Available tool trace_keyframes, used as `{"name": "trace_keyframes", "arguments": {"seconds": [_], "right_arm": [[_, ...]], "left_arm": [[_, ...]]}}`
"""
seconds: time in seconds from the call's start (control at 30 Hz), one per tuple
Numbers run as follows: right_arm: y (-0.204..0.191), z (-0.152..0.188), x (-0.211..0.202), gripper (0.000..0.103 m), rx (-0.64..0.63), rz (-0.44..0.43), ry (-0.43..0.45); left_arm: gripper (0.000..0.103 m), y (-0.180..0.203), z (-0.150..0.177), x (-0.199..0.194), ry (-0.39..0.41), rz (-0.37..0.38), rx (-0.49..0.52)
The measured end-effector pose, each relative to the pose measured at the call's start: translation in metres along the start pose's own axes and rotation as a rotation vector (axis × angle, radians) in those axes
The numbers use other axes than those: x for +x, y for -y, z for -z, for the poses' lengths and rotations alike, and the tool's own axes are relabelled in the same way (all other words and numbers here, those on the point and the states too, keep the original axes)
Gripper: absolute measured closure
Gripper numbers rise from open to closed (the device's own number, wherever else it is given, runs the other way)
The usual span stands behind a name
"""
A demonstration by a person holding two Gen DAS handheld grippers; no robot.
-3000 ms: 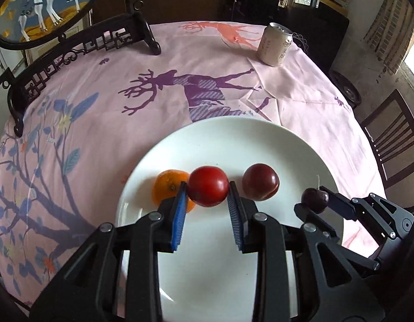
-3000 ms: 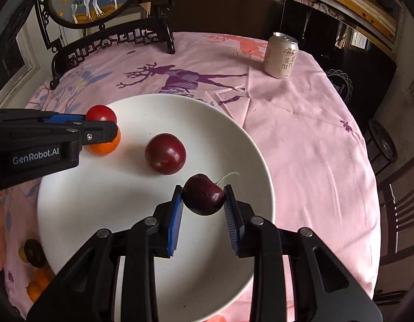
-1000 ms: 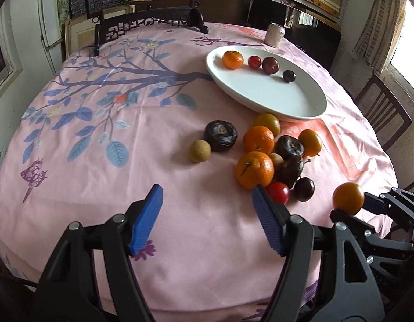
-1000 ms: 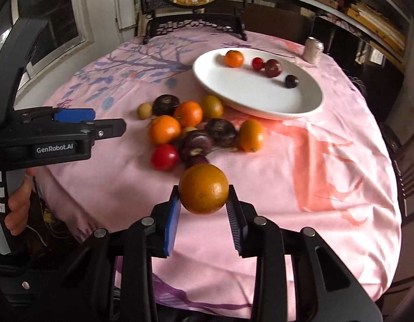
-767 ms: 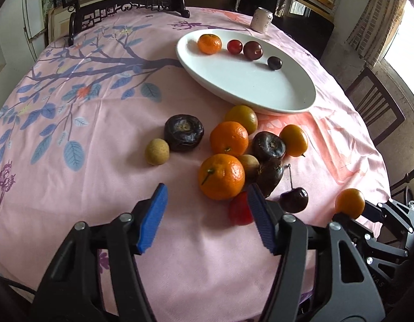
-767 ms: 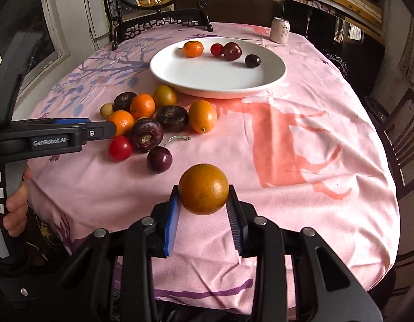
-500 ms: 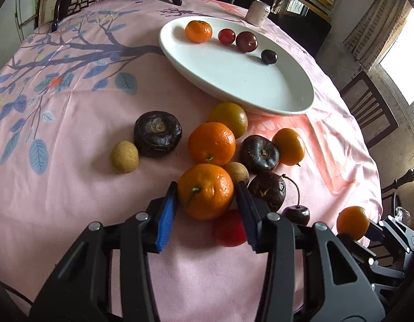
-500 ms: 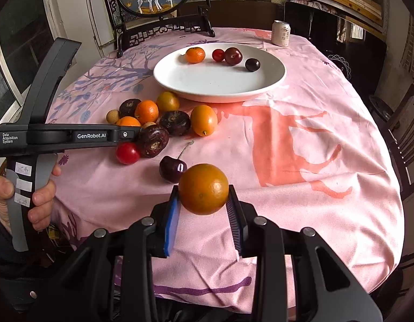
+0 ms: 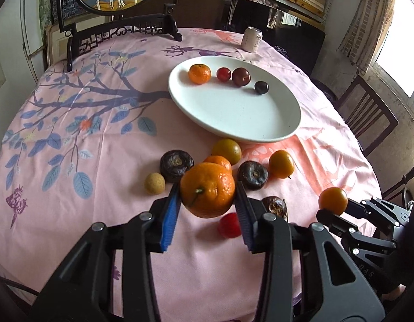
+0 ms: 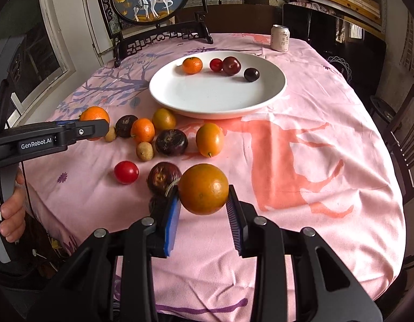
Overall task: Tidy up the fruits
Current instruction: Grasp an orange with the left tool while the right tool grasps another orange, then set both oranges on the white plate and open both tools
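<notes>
We held two fruits above the table (image 9: 72,214): left tool (image 9: 207,201), just clenched, gripped a mandarin (image 9: 207,189), stem toward camera; right tool (image 10: 202,205) clasped a round orange (image 10: 203,188).

Two black plastic grippers, left gripper (image 9: 207,209) and right gripper (image 10: 202,214), each with ribbed blue pads (image 9: 170,212) and silver screws (image 10: 100,233). White "GenRobot.AI" lettering (image 10: 36,142) marks the left gripper's side.
</notes>
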State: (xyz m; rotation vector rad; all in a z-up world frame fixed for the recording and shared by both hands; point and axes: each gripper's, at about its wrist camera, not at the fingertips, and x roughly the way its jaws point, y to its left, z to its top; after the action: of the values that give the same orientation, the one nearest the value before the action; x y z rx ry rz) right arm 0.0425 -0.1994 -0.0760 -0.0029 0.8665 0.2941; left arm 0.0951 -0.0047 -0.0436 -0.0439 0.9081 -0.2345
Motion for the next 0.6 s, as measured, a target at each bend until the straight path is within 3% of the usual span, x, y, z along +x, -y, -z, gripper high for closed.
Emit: {"name": "trace_keyframes", "arguments": {"seconds": [0.17,0.33,0.47,0.6], "right_arm": [[0.008,-0.044,-0.001,0.069,-0.033,0.034,0.074],[0.031,-0.104,0.023,0.069,-0.038,0.058,0.099],[0.049,-0.137,0.069,0.069,-0.045,0.048,0.025],[0.058,-0.15,0.117,0.069,-0.042,0.046,-0.062]], "left_arm": [[0.063,0.004,-0.057,0.005,0.041,-0.048,0.041],[0.063,0.021,-0.124,0.042,0.048,-0.093,0.063],[0.063,0.029,-0.151,0.094,-0.026,-0.105,0.058],[0.063,0.024,-0.16,0.135,-0.09,-0.102,0.029]]}}
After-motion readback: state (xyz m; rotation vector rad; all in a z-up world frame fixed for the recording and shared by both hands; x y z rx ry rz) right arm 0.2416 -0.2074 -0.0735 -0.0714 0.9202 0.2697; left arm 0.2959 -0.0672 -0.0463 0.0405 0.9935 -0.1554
